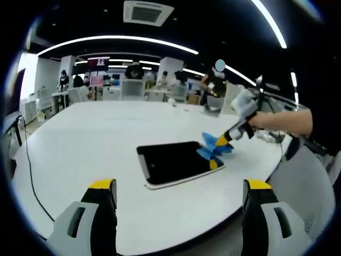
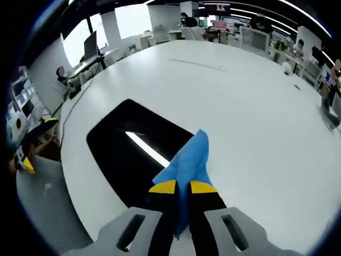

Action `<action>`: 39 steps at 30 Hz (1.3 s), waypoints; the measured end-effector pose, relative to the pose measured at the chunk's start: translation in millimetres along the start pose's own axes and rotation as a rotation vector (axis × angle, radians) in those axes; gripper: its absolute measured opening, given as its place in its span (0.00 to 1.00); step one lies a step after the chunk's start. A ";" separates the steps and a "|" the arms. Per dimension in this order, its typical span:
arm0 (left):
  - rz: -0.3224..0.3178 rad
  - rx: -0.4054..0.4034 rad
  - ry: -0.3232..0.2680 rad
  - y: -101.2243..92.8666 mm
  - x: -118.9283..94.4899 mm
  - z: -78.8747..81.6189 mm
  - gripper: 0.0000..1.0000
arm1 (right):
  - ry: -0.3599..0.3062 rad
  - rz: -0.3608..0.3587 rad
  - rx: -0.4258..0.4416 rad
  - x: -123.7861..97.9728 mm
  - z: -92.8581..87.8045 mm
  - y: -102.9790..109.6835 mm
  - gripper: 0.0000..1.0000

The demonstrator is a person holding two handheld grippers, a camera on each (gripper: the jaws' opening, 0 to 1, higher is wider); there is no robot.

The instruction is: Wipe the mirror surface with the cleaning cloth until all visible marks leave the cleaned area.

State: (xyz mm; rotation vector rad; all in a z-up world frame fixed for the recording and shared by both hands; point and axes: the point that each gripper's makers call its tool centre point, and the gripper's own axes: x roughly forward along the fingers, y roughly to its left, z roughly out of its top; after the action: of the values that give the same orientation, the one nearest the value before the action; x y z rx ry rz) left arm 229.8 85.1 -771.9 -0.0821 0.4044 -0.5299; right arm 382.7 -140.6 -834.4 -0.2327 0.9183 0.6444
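We are mid-wipe: our right gripper [image 2: 183,186] clamps the blue cloth [image 2: 187,160] at the mirror's [image 2: 122,144] right edge. Our left gripper [image 1: 180,186] hangs near, jaws apart and empty. Next, we judge, comes a leftward sweep.

No writing, label, brand or number can be read in either view. The wall-mounted screen with pink and red patches [image 1: 99,63], at about eleven o'clock in the left gripper view, is too small and blurred to make out any words.
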 end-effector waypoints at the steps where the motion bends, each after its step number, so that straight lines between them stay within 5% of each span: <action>1: 0.001 -0.001 0.004 0.1 -0.2 -0.8 0.99 | -0.007 0.007 0.003 3.6 5.9 3.1 0.02; 12: -0.008 0.000 0.021 -0.8 0.5 -3.4 0.98 | 0.071 -0.031 -0.065 32.0 17.6 -4.2 0.03; 27: -0.007 0.005 0.047 -1.6 1.1 -7.8 0.97 | 0.087 -0.021 0.040 37.2 16.4 -10.6 0.02; 31: -0.004 0.005 0.042 -1.4 1.0 -6.9 0.97 | 0.101 -0.014 -0.076 37.7 17.3 -9.4 0.02; 39: -0.005 0.003 0.039 -1.6 1.0 -6.4 0.97 | 0.118 -0.012 -0.118 43.0 22.8 -9.5 0.02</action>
State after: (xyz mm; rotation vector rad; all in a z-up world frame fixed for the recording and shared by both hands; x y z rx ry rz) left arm 227.3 83.4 -777.8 -0.0697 0.4412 -0.5382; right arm 422.5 -120.0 -855.7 -0.3852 0.9920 0.6799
